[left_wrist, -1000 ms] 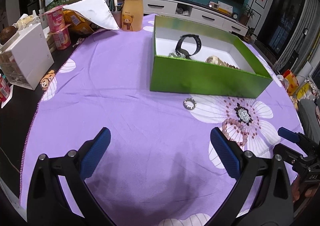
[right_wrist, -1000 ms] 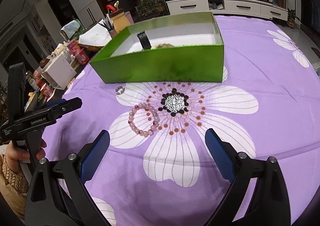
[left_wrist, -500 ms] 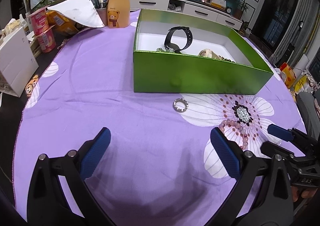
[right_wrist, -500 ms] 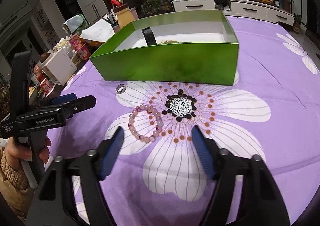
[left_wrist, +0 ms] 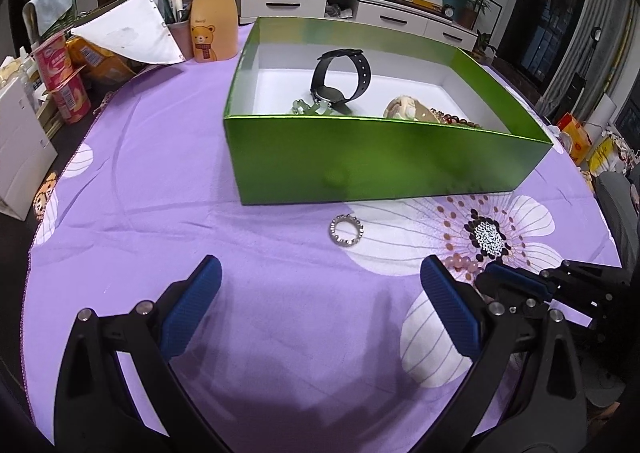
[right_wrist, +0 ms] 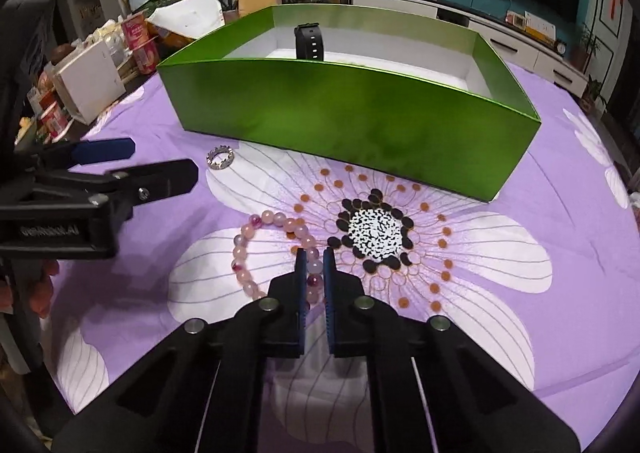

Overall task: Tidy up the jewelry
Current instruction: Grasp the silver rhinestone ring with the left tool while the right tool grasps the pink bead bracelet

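A pink bead bracelet (right_wrist: 256, 249) lies on the purple flowered cloth; my right gripper (right_wrist: 312, 259) is shut on its right side. It also shows in the left wrist view (left_wrist: 460, 264), partly hidden by my fingers. A small silver ring (left_wrist: 346, 229) lies in front of the green box (left_wrist: 384, 165), also seen in the right wrist view (right_wrist: 219, 158). My left gripper (left_wrist: 320, 285) is open and empty, just short of the ring. The box holds a black watch (left_wrist: 340, 77), a green piece and brown beads (left_wrist: 416, 111).
A bear-print bottle (left_wrist: 212, 21), pen cup, paper sheet (left_wrist: 128, 29), red cups (left_wrist: 64, 81) and a white box (left_wrist: 20, 149) crowd the table's far left. The box's near wall (right_wrist: 352, 121) stands just beyond the bracelet. The table edge falls away at right.
My right gripper moved forward and closed onto the pink bracelet. My left gripper moved closer to the ring and box and stayed open.
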`<state>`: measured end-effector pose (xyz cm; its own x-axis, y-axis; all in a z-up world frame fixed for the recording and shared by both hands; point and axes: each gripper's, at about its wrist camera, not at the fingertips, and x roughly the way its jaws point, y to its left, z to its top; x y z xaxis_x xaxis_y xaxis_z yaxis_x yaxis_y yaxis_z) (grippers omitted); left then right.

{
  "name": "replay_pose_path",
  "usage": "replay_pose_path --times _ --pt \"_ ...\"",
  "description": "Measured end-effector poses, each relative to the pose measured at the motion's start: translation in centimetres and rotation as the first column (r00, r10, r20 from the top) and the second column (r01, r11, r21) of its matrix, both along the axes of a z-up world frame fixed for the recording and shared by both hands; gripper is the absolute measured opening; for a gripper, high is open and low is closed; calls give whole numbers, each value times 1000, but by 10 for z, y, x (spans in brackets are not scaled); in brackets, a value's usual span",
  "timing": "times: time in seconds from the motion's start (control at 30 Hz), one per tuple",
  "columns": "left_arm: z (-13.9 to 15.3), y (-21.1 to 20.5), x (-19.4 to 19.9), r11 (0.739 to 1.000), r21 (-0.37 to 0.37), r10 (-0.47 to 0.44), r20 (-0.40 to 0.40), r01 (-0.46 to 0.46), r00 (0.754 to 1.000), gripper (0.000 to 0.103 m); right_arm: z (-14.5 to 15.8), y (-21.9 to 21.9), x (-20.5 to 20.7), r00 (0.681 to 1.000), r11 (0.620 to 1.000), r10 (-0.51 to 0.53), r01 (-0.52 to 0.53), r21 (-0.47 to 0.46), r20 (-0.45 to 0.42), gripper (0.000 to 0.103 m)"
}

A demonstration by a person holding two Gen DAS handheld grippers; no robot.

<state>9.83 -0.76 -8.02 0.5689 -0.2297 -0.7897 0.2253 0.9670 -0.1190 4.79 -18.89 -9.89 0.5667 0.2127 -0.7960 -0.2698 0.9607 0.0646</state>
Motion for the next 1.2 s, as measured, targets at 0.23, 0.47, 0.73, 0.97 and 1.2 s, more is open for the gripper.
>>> replay_pose_path --times 0.23,0.47,0.73,0.97,1.2 --pt "-8 -11 12 999 39 -12 -5 12 1000 86 20 -36 -5 995 994 -81 76 82 54 7" --pt "-16 -23 20 996 89 -26 -6 27 1000 65 34 -57 -12 989 985 -119 107 133 90 7" --pt "-15 -37 18 989 116 -92 29 88 995 25 39 -62 -16 988 982 -123 107 155 98 7" --pt "-14 -39 19 990 112 -94 20 91 995 21 42 -61 -19 987 982 -124 107 156 103 7" --pt "-6 -35 8 993 78 -94 20 92 995 21 49 -65 -23 984 980 -132 112 164 117 7"
